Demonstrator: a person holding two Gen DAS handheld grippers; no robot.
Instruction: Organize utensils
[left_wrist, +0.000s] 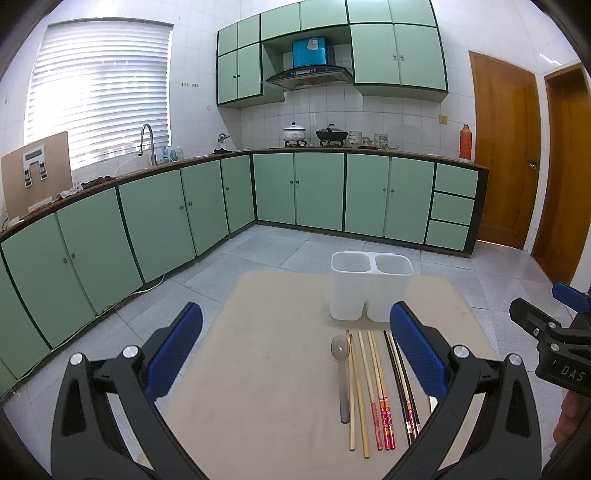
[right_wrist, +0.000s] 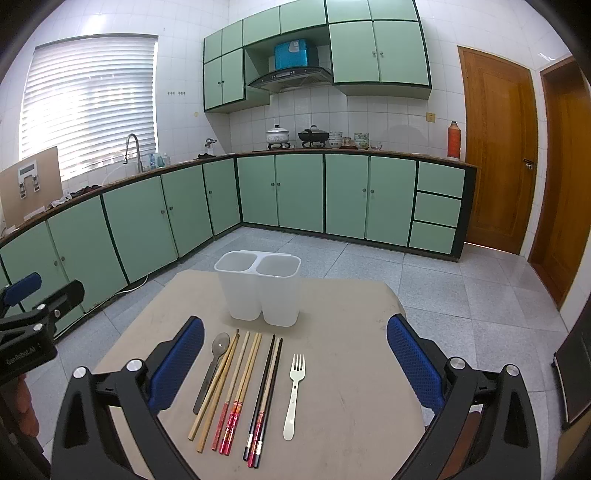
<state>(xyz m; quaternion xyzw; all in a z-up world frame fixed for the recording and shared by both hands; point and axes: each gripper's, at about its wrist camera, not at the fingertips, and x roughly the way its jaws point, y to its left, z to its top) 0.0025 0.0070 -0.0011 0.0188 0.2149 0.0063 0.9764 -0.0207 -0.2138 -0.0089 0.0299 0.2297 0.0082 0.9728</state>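
Your left gripper hangs above the near left part of the table, fingers spread wide with nothing between them. Your right gripper hangs over the near middle, fingers just as wide and also empty; each gripper shows at the edge of the other's view, well apart.

The utensils lie in a row on the table, handles toward you, just in front of the holder. From left to right in the right wrist view: the spoon, a plain wooden pair of chopsticks partly crossing the spoon's handle, a red-ended pair, a black pair, then the fork, set a little apart from the rest. In the left wrist view the fork is hidden behind your right-hand finger pad.

The holder is white, with two open compartments side by side, both empty as far as you can see. It stands upright near the far edge of the table, with only a narrow strip of table behind it.

Right of the fork the table is bare up to its right edge. Left of the spoon there is also bare surface, wider in the left wrist view. The near handle ends stop short of the near edge. Beyond the table is open tiled floor up to the cabinets.
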